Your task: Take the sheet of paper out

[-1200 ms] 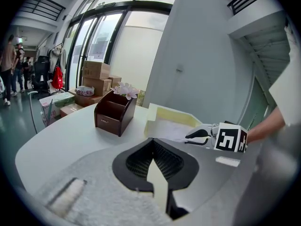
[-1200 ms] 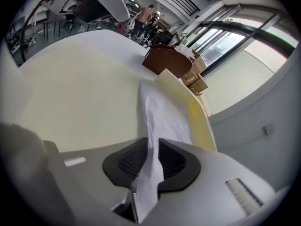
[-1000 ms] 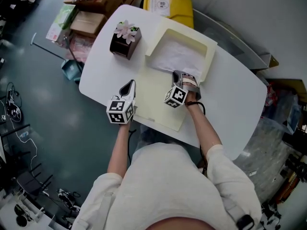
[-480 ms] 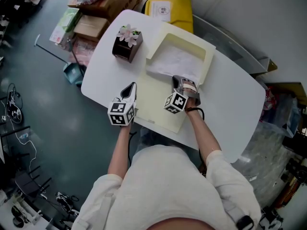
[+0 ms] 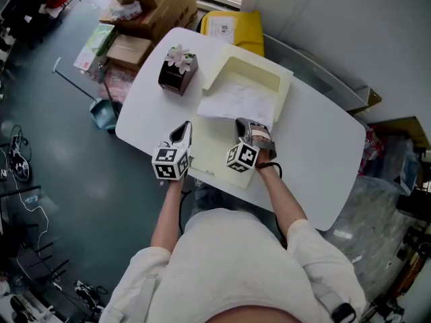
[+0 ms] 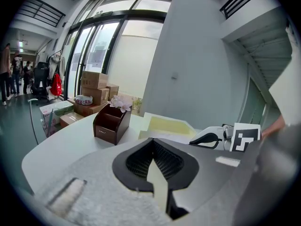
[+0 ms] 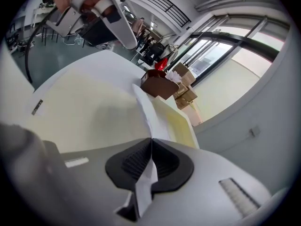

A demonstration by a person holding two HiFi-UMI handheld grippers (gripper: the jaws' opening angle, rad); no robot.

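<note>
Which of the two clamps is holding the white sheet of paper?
The right gripper: its jaws are shut on the edge of the white sheet. The left gripper pinches the flap of the cream folder instead.

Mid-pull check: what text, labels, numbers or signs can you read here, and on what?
No text is readable.
White label on the yellow bin: too small to read.
Small mark on the dark brown wooden holder: blurred.
Black-and-white marker cubes: square patterns, no letters.
</note>
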